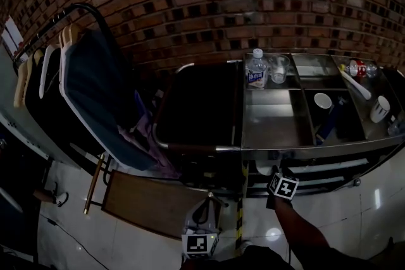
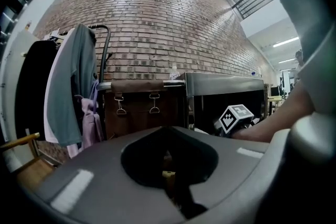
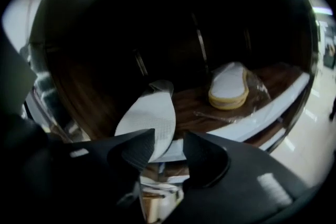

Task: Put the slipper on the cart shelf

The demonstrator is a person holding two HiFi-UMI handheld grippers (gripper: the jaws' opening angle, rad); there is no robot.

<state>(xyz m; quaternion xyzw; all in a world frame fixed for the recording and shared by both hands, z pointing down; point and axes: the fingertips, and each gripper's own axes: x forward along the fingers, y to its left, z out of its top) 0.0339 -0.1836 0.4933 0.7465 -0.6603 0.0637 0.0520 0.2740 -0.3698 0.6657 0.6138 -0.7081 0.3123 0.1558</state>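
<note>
Reaching with the right gripper (image 3: 169, 136) into the lower level of the cart (image 1: 297, 150), jaws spread wide and pressing on nothing. Just ahead of them, the slipper (image 3: 149, 119), tilted, pale dotted face up, on the brown shelf (image 3: 191, 105); near end behind the tip of one jaw and close to the shelf's front edge, far end pointing into the dark. Seems set down, though barely inside. Probably light and flat, with a foam sole that bends and springs back; dotted surface, so not slippery; nothing to break. Best taken across the thin near end or sideways over the sole, with a gentle pinch; squeezed hard, would likely fold. Worth nudging further in, or could tip off the front edge. On the same shelf, well apart to the right, a second slipper (image 3: 229, 86) on a crinkled plastic sheet (image 3: 260, 93). Left gripper (image 2: 168, 129) low and back from the cart, closed on itself with nothing held. On the steel top above: a water bottle (image 1: 255, 68), a glass (image 1: 278, 69), a white cup (image 1: 323, 100). Beside the cart, a dark bag (image 1: 199, 104) and a rack of hanging coats (image 1: 88, 85). Against a deeper push, only the low steel top overhead and the dim back of the shelf.
</note>
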